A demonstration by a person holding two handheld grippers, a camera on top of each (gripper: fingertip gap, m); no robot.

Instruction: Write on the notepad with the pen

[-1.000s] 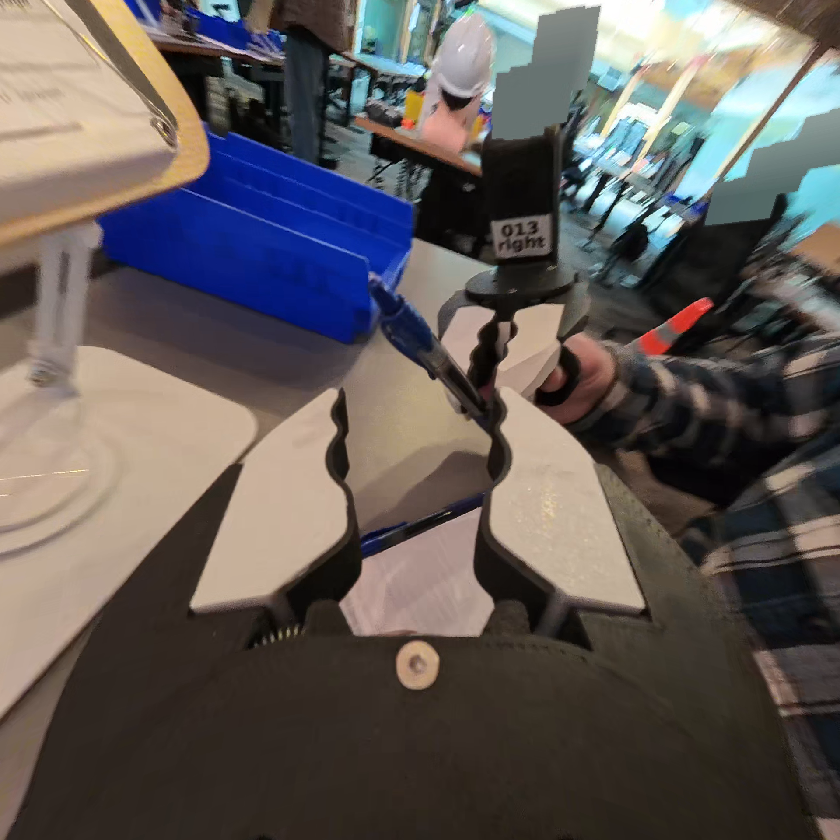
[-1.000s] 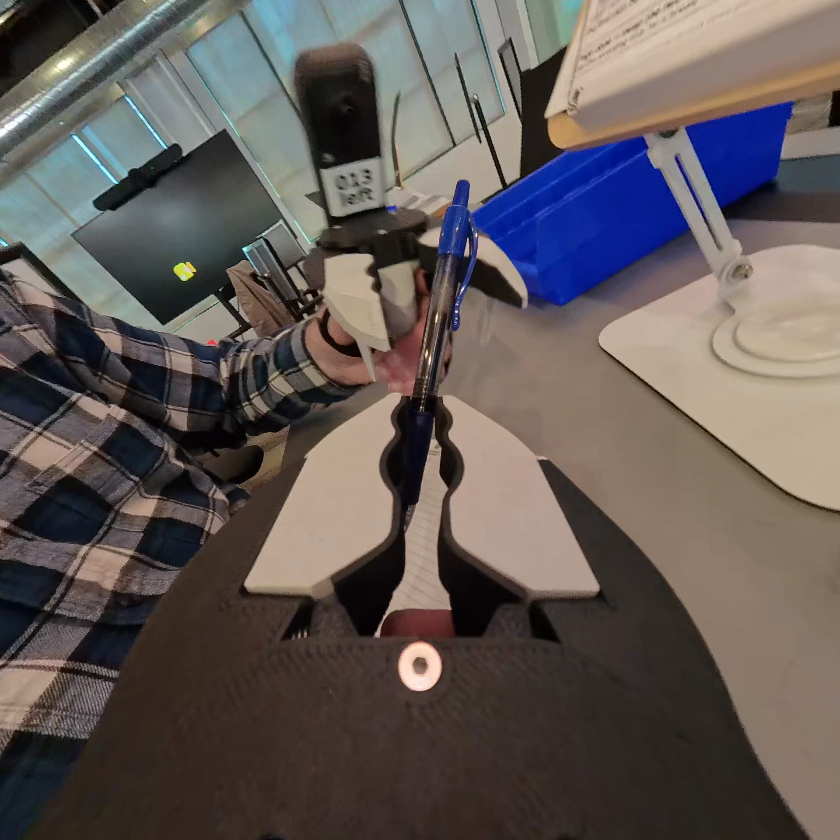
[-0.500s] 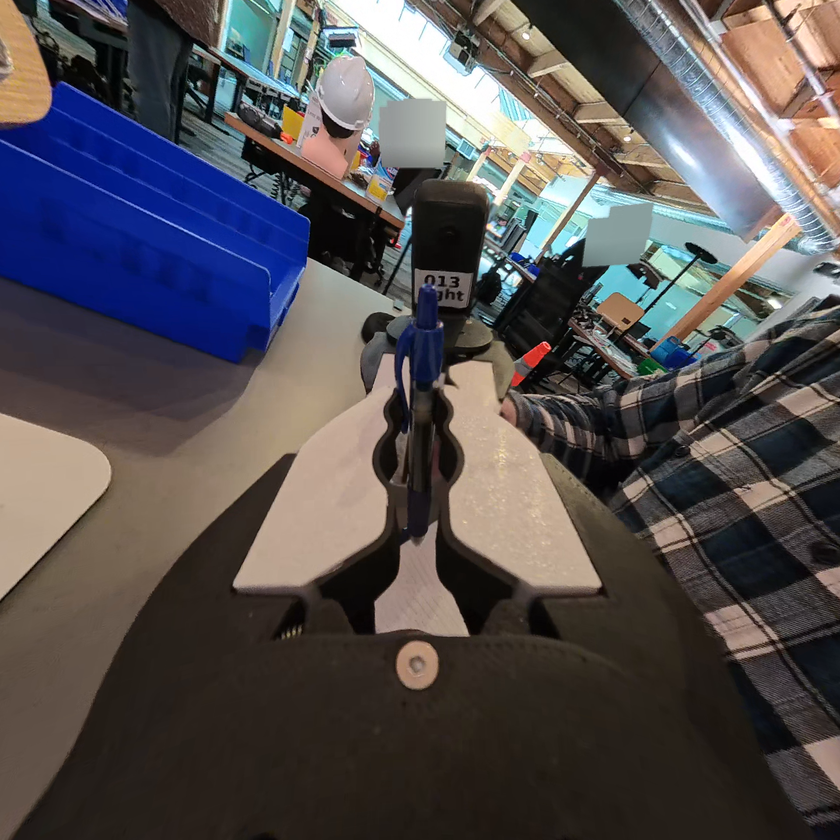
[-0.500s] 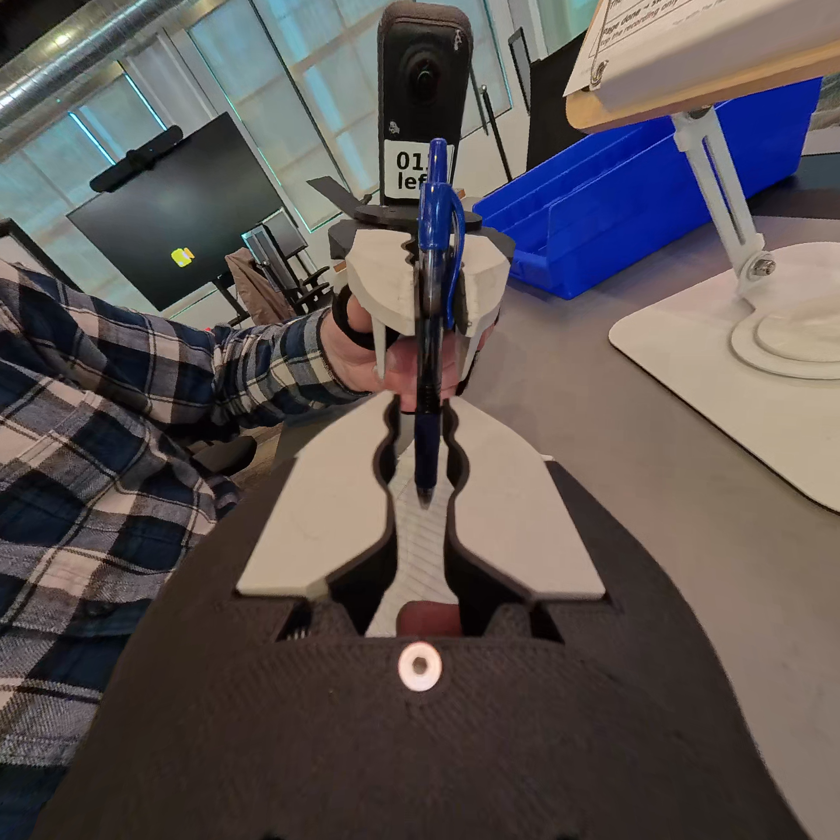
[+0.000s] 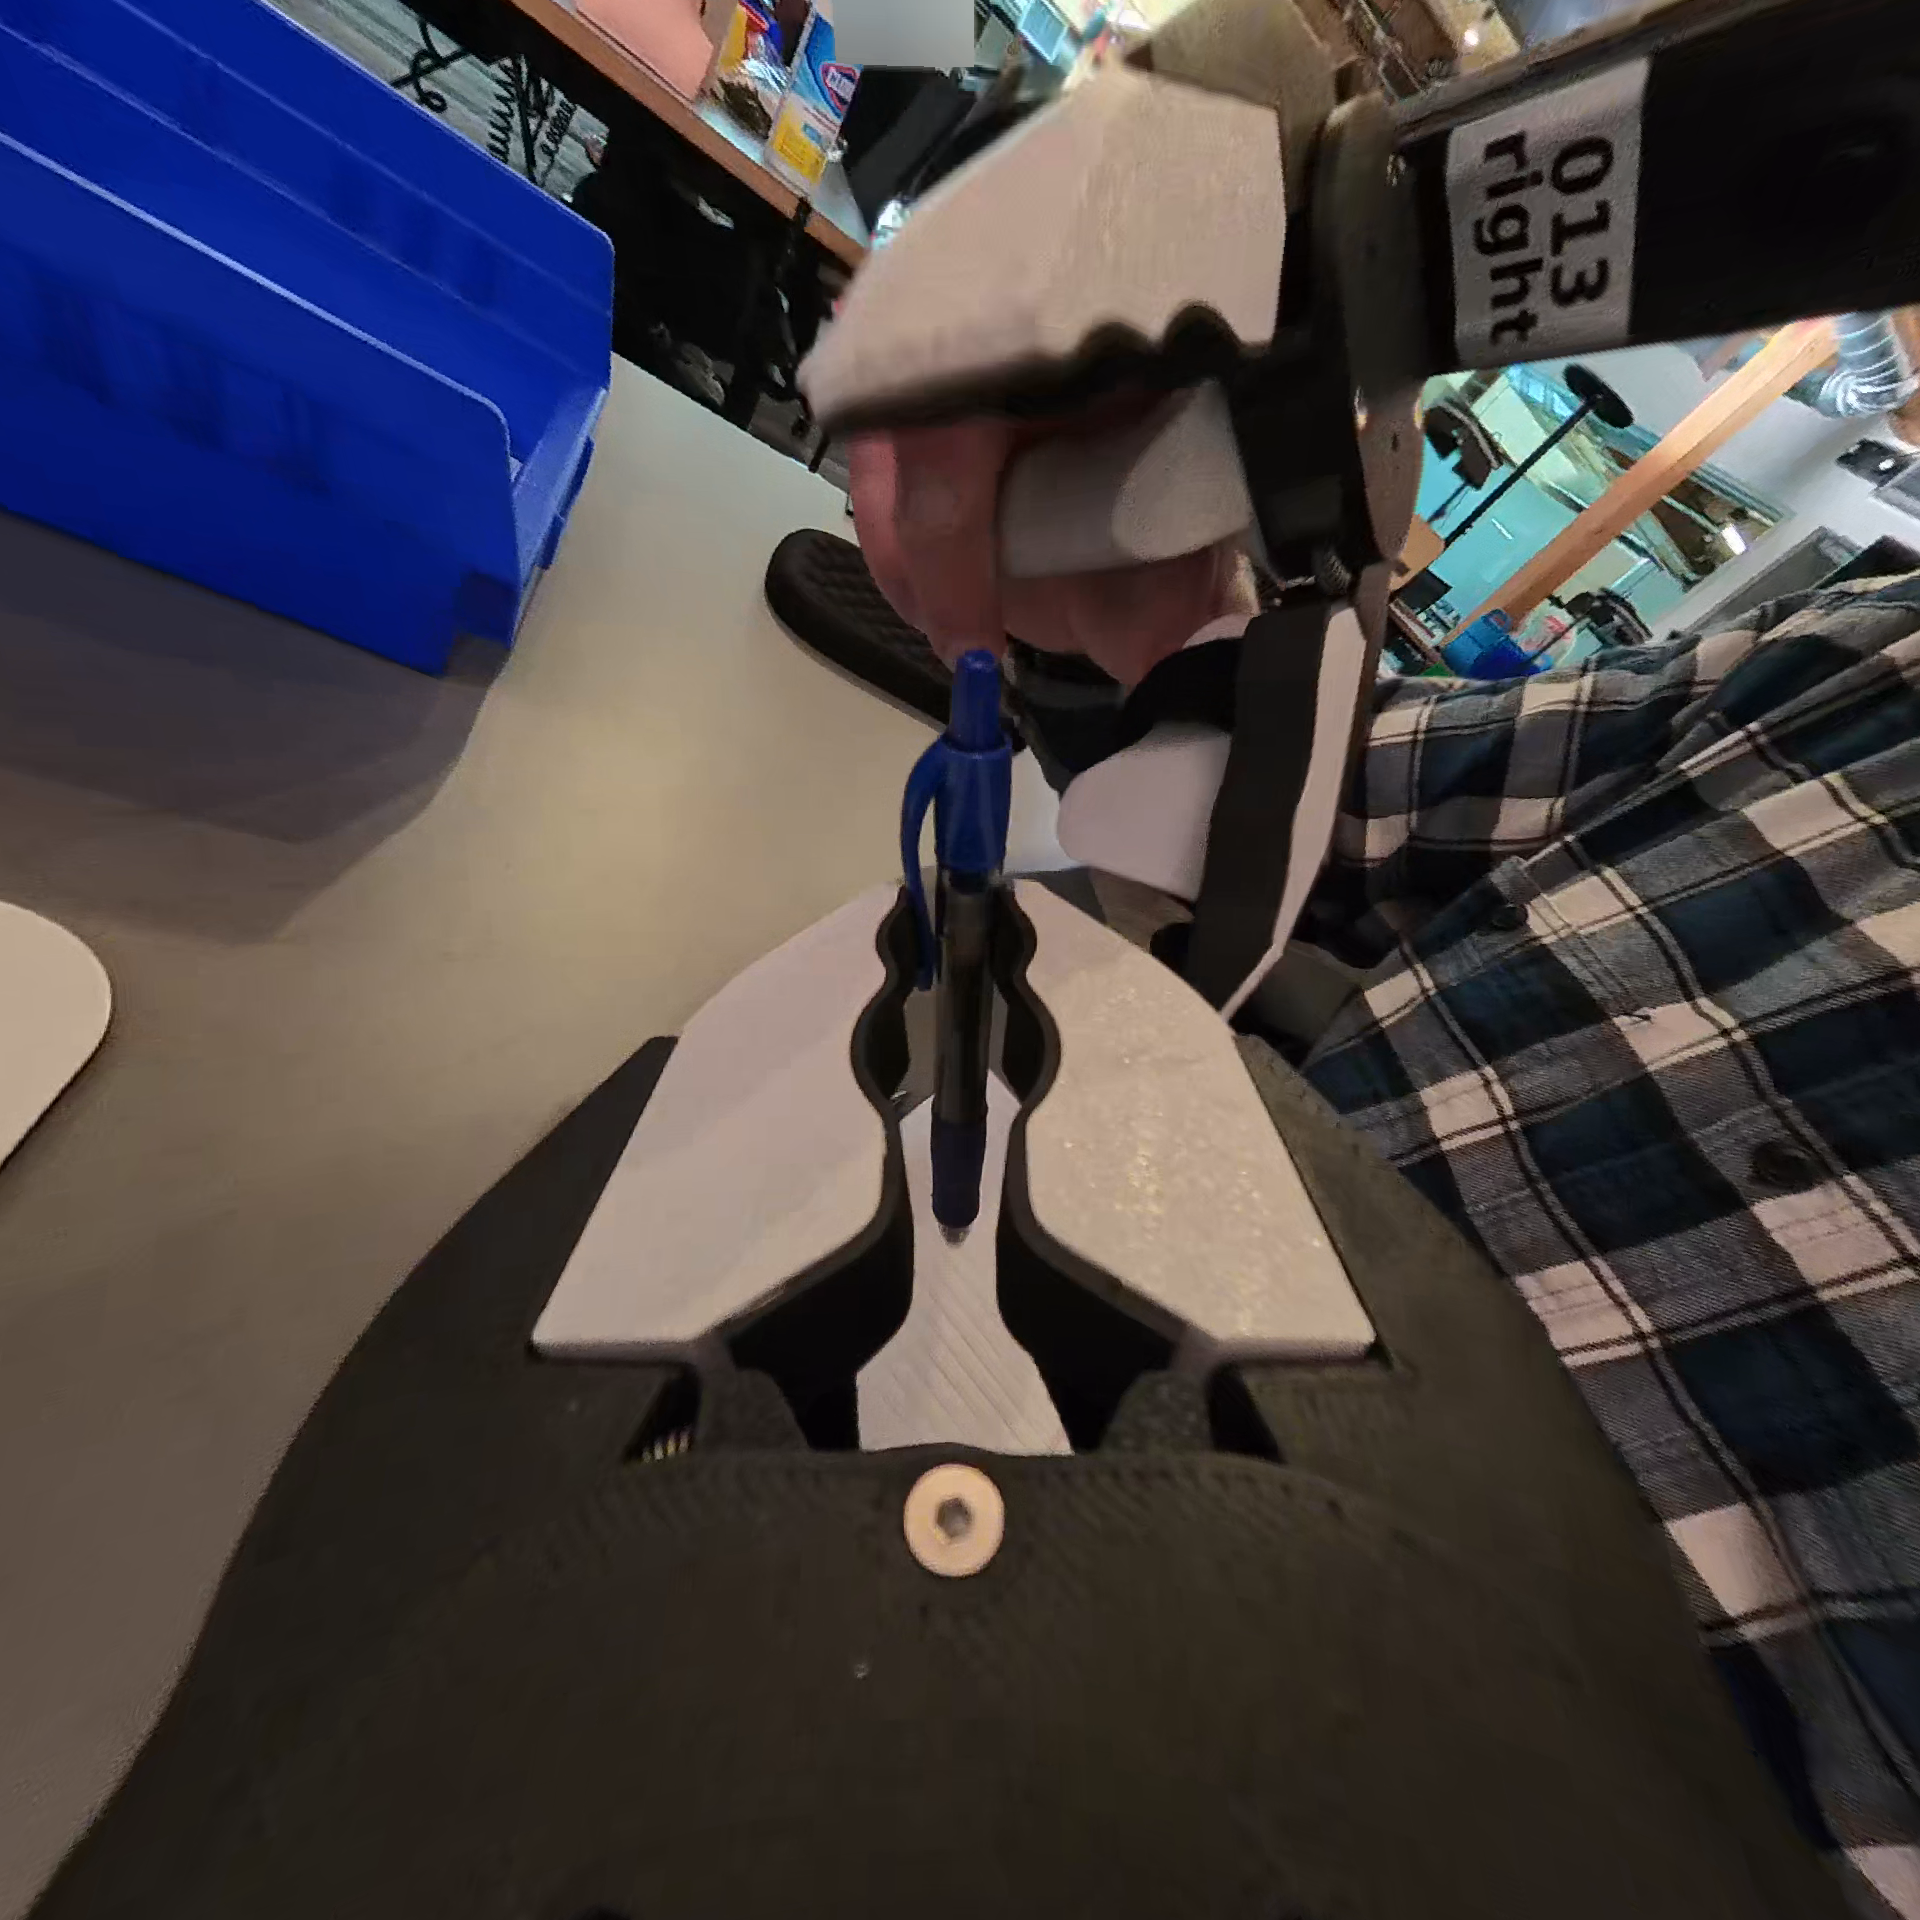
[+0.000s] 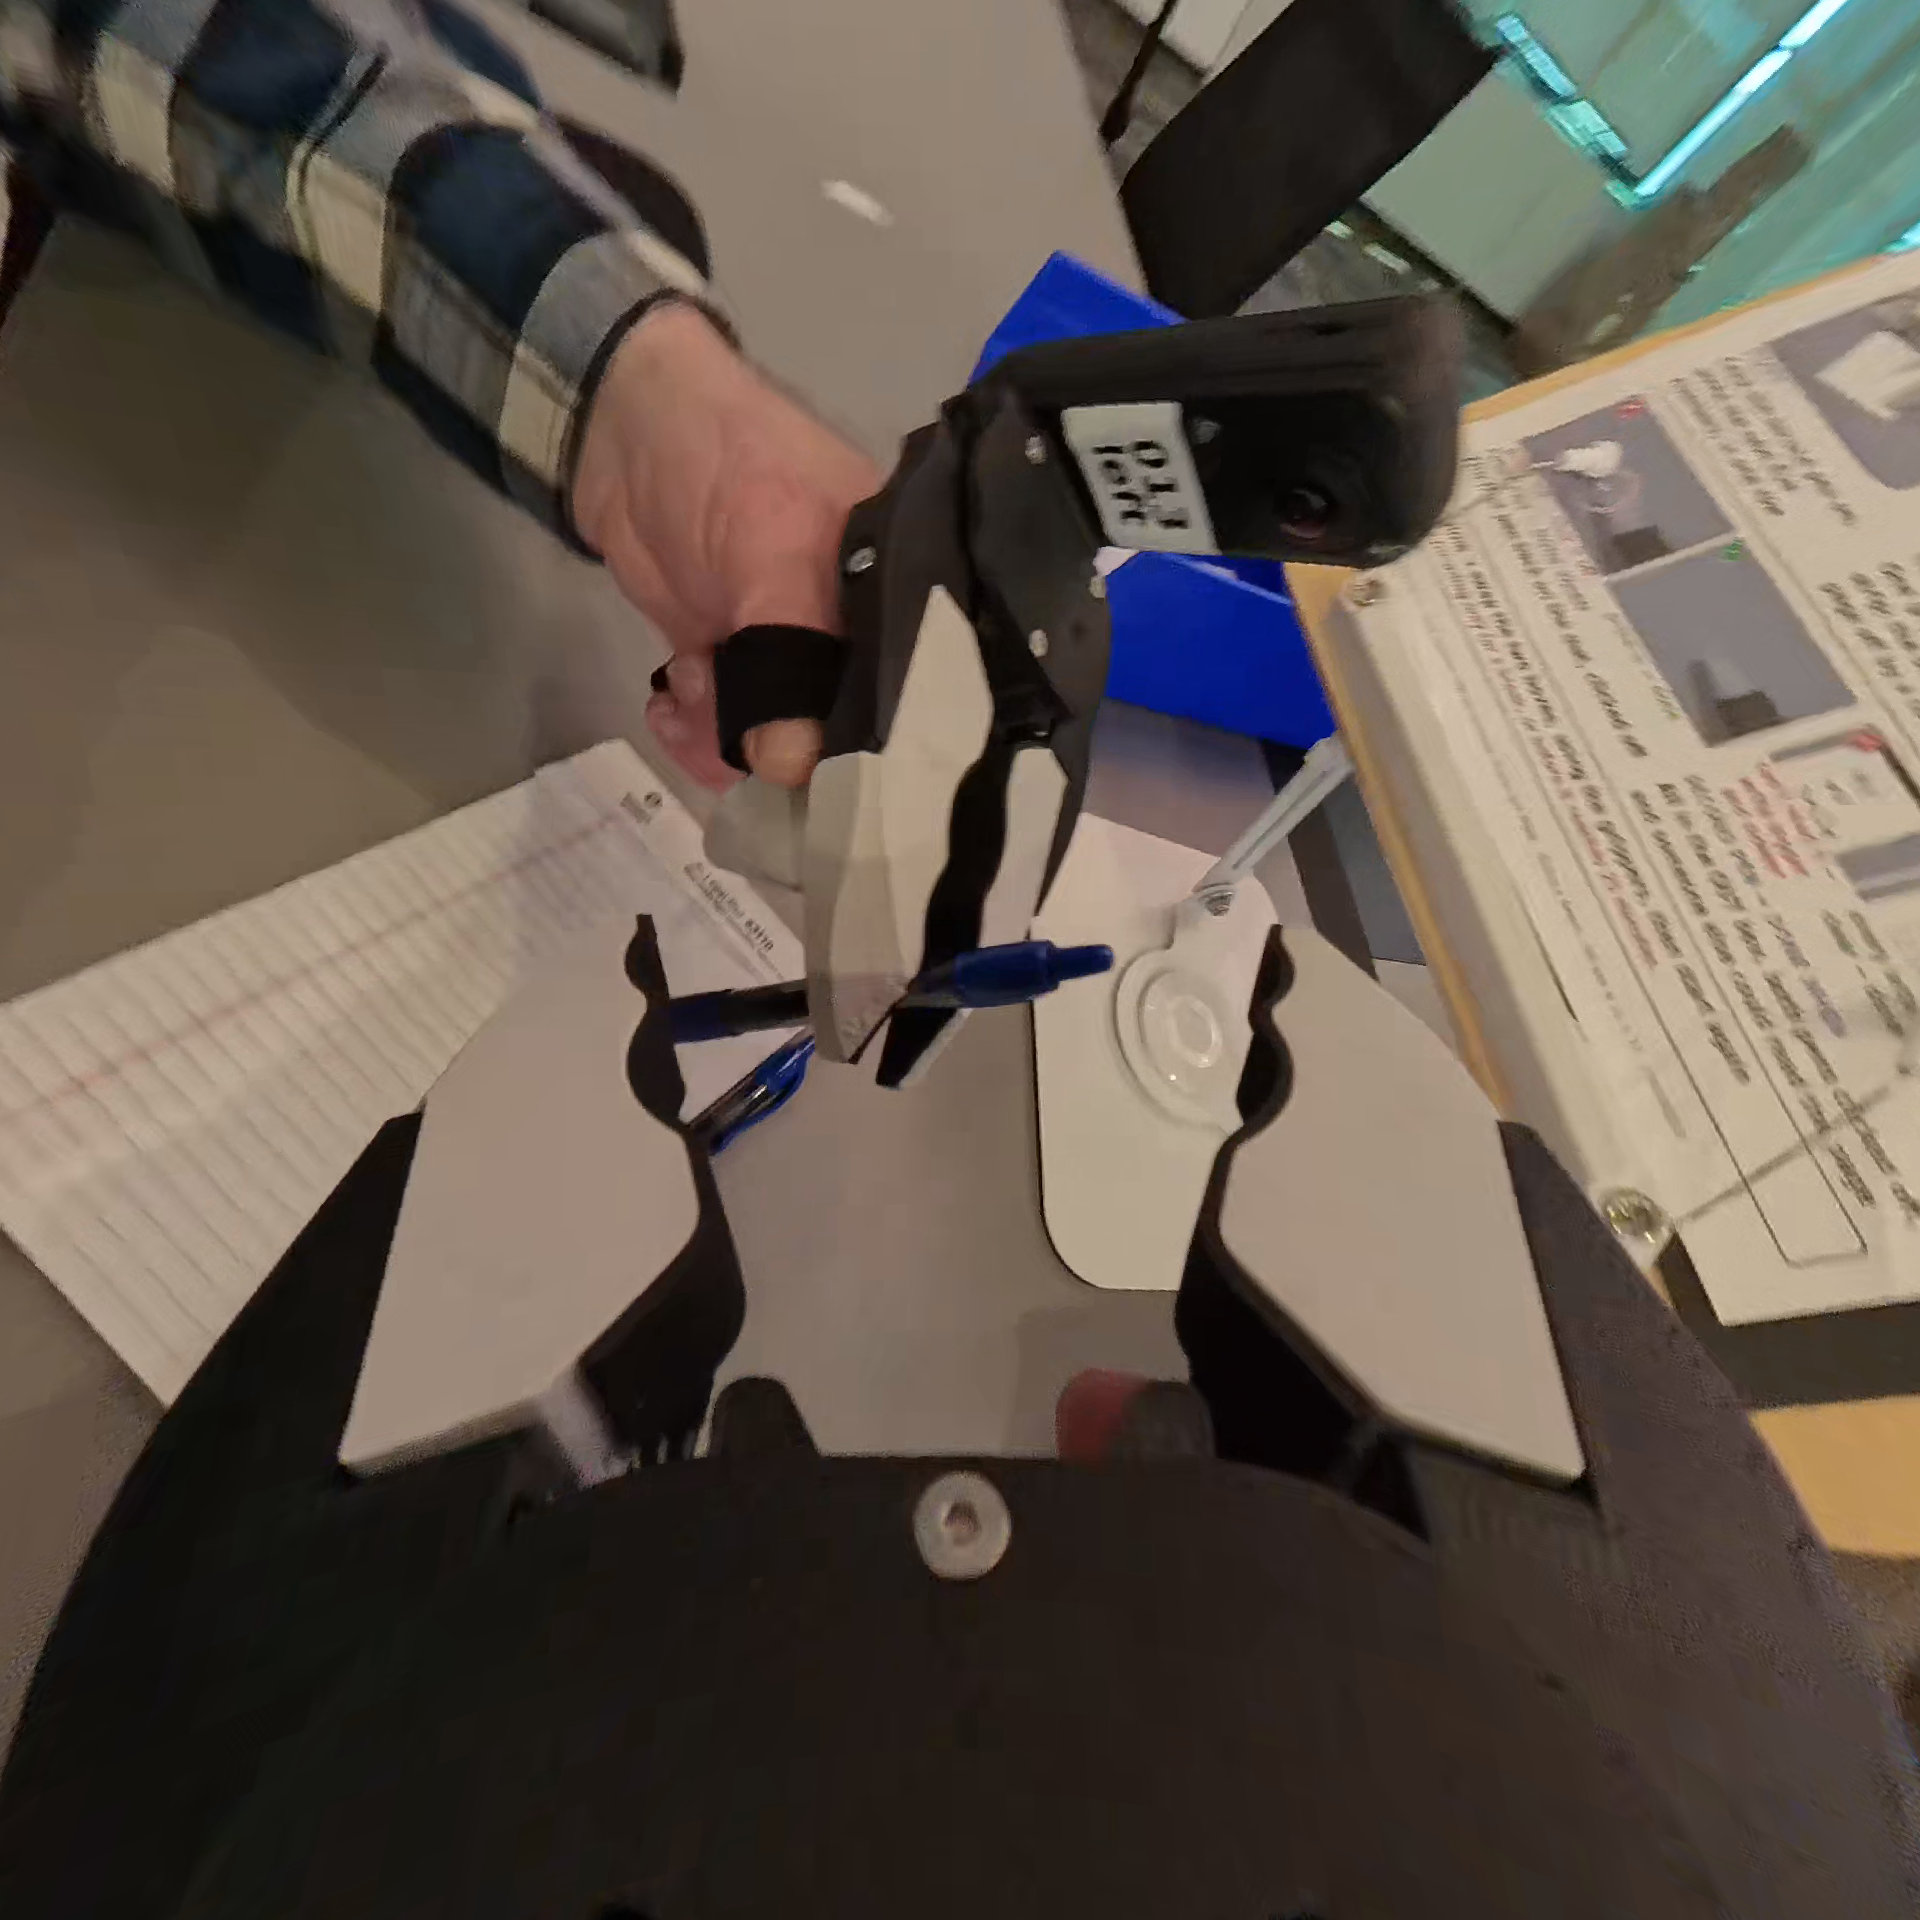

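The left gripper (image 5: 951,935) jaws are clamping the blue pen (image 5: 964,831) near its clip end, while the right gripper (image 6: 961,997) jaws are standing wide apart above the notepad (image 6: 260,1018).

A second pen (image 6: 750,1093) lies beside the notepad (image 6: 260,1039).

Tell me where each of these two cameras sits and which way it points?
Left wrist view: rides on the left tool, looking along its fingers across the grey table at the blue plastic bin; a plaid sleeve shows.
Right wrist view: rides on the open right tool, looking down at the white lined notepad and a second blue pen lying there; a hand shows.
Shared: the blue click pen clamped in the left tool, and each other's tool.
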